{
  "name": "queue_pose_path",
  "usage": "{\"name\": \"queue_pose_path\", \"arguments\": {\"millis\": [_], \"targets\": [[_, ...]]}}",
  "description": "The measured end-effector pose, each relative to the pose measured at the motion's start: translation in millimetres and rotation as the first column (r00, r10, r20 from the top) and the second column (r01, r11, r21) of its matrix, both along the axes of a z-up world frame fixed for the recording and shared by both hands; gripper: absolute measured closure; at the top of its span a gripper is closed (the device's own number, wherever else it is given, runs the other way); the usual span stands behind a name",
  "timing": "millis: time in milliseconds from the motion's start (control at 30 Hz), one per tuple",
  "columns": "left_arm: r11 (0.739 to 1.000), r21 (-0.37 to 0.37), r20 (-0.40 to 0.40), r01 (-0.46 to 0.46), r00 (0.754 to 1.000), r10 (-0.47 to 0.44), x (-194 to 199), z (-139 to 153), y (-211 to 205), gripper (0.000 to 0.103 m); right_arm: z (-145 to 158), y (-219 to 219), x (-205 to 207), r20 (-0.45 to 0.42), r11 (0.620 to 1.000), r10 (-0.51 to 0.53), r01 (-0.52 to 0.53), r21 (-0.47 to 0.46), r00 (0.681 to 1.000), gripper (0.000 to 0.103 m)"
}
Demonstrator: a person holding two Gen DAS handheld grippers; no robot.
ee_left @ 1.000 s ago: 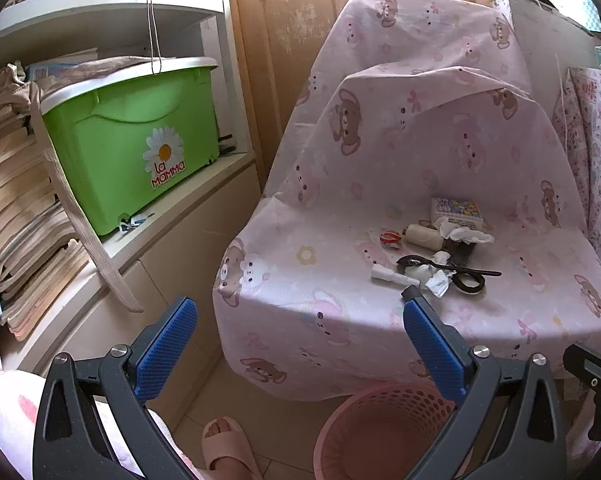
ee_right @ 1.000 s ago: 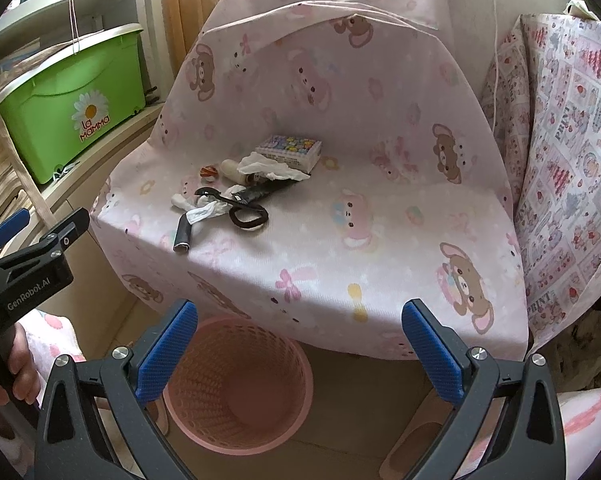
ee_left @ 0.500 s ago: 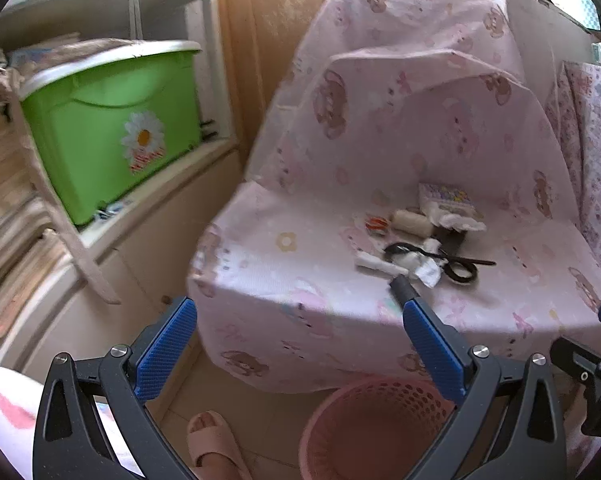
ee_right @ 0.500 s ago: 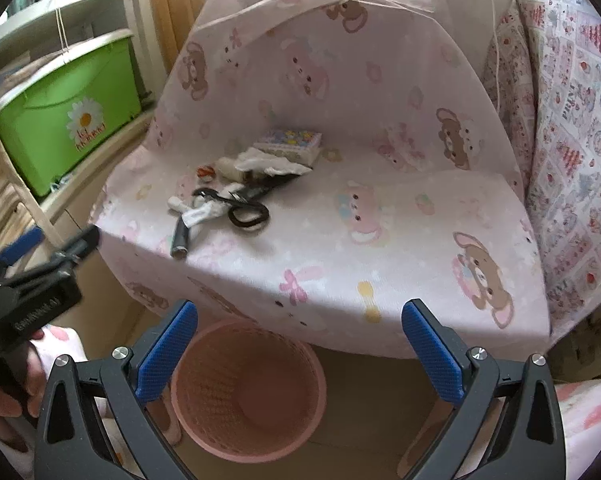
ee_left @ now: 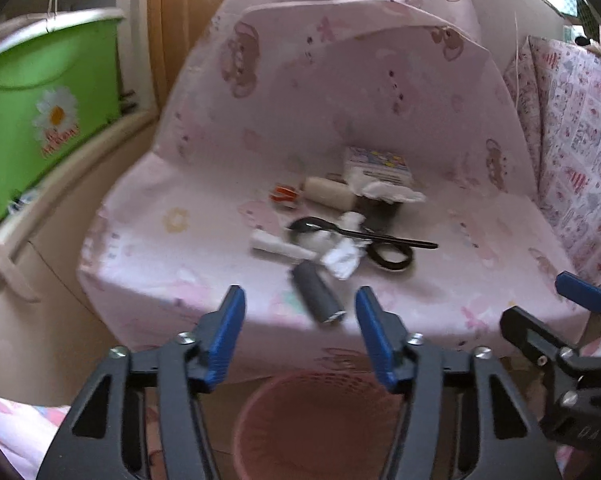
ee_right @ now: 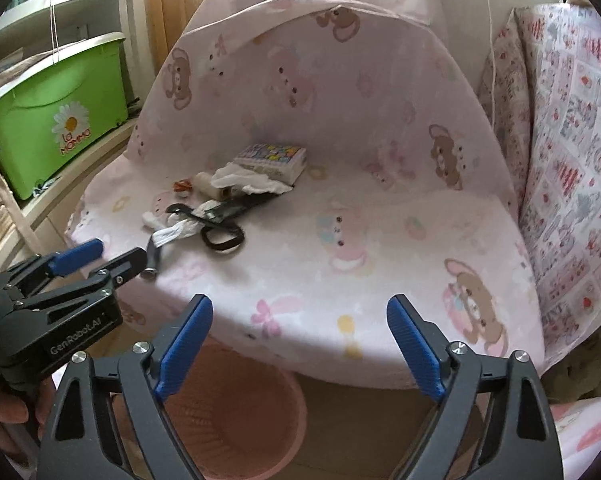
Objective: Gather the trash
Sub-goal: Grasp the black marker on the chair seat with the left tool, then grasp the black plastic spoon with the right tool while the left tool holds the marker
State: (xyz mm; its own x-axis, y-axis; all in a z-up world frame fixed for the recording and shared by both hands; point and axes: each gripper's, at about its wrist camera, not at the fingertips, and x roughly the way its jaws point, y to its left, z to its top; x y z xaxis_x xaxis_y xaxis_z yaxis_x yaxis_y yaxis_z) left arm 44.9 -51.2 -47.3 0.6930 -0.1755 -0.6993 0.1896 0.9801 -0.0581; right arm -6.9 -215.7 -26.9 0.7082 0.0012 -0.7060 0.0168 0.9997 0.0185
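Nothing binned yet: basket (ee_right: 236,420) looks empty. Trash pile (tissues (ee_left: 342,258), grey tube (ee_left: 316,296), scissors (ee_left: 384,246)) sits on covered chair (ee_right: 340,240). L tongs (ee_left: 298,322) closing toward tube, nothing pinched; R tongs (ee_right: 298,346) spread, empty.

In front of me, mid-frame in both views, is a chair (ee_left: 204,264) draped in a pink bear-print cover (ee_right: 380,240), its seat holding a small heap left of centre. On it lie a grey tube (ee_left: 316,296) nearest the front edge, a white tube (ee_left: 278,246) and crumpled tissue (ee_left: 342,258) behind it, black scissors (ee_right: 220,224), a cream roll (ee_left: 328,194), a small red-and-white item (ee_left: 284,194) to its left, and a colourful box (ee_right: 272,160) with crumpled white paper (ee_right: 248,178) against it. On the floor (ee_right: 360,420), at the lower edge of the frame, stands a pink basket (ee_right: 256,412).
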Motion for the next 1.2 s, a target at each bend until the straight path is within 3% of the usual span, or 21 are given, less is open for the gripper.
{"name": "queue_pose_path", "arguments": {"millis": [167, 233, 533, 633, 700, 833, 933, 1133, 1200], "targets": [[0.995, -0.091, -0.107, -0.029, 0.994, 0.019, 16, -14, -3, 0.074, 1, 6, 1, 0.026, 0.999, 0.016, -0.015, -0.050, 1.000, 0.013], [0.993, -0.105, -0.106, -0.051, 0.994, 0.040, 17, -13, -2, 0.084, 1, 9, 0, 0.037, 0.997, 0.025, -0.022, -0.078, 0.999, 0.013], [0.996, -0.068, -0.066, -0.058, 0.996, 0.054, 12, -6, 7, 0.094, 9, 10, -5, 0.091, 0.998, 0.043, -0.039, -0.042, 0.995, 0.015], [0.996, -0.066, -0.021, -0.068, 0.998, 0.067, 7, 5, 16, 0.095, 14, 9, 0, 0.086, 0.997, 0.074, -0.077, 0.028, 0.994, 0.028], [0.993, -0.072, 0.001, -0.089, 0.996, 0.089, 4, 12, 25, 0.095, 21, 9, 11, 0.081, 0.983, 0.134, -0.143, 0.114, 0.988, 0.031], [0.986, -0.095, -0.006, -0.138, 0.990, 0.138, 4, 17, 45, 0.095, 28, 9, 42, 0.077, 0.942, 0.207, -0.220, 0.254, 0.975, 0.057], [0.983, -0.056, 0.015, -0.174, 0.984, 0.175, 3, 16, 52, 0.095, 10, 21, 71, 0.010, 0.948, 0.215, -0.211, 0.238, 0.977, 0.071], [0.985, -0.042, 0.052, -0.165, 0.985, 0.167, 1, 21, 56, 0.095, -21, 35, 98, -0.090, 0.959, 0.239, -0.220, 0.176, 0.967, 0.073], [0.986, -0.040, 0.049, -0.159, 0.986, 0.161, 2, 20, 55, 0.095, -23, 36, 102, -0.087, 0.959, 0.238, -0.221, 0.176, 0.967, 0.080]]}}
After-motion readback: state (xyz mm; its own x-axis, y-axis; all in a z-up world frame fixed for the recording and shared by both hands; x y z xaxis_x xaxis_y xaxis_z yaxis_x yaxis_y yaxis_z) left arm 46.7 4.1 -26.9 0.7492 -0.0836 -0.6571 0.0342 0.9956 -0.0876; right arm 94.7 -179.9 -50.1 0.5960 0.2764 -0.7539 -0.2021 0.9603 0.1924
